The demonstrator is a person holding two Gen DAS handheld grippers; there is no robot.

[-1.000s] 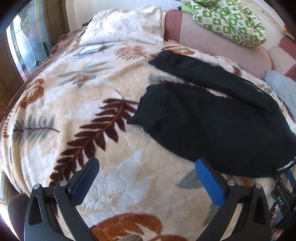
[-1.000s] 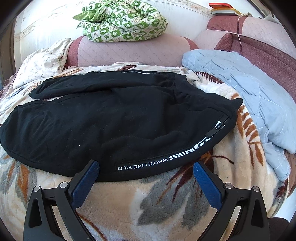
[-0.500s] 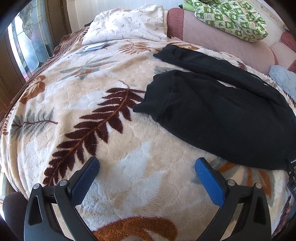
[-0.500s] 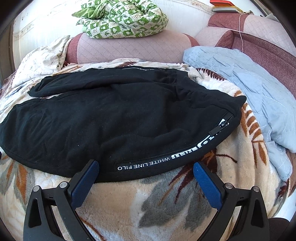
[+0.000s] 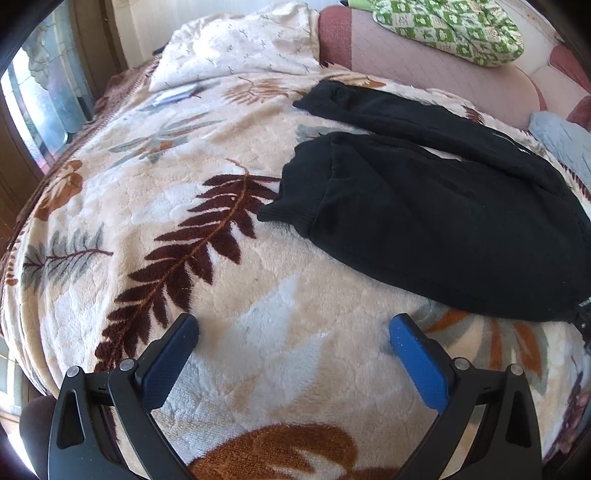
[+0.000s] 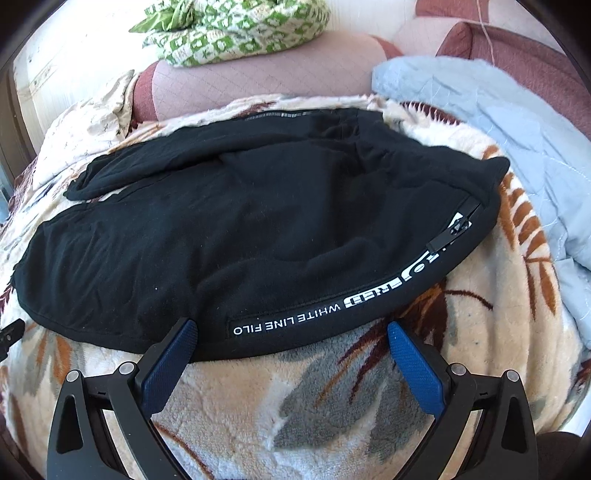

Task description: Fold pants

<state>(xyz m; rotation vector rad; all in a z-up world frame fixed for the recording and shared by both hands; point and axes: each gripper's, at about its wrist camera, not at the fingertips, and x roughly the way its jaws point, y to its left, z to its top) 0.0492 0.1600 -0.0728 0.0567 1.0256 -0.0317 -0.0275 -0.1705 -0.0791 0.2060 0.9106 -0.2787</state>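
A: Where do the black pants (image 6: 251, 229) lie?

B: Spread flat on the leaf-print blanket (image 5: 155, 229) of the bed. In the right wrist view they fill the middle of the frame, with the white-lettered side stripe (image 6: 332, 310) running along the lower edge. In the left wrist view they sit in the right half, the cuffed leg ends (image 5: 299, 195) pointing toward frame centre.

A: And the hand-held grippers?

B: The left hand-held gripper (image 5: 294, 330) has its blue fingers spread wide over bare blanket, apart from the cloth. The right hand-held gripper (image 6: 291, 338) is equally spread, holding nothing; its left finger (image 6: 173, 354) overlaps the hem of the pants in the picture.

A: What differs from half a second ago?

B: The right view has drawn closer: the pants look larger and the green patterned quilt (image 6: 236, 33) now touches the top of the frame. The left view has shifted little; the pants sit slightly higher and nearer the right edge.
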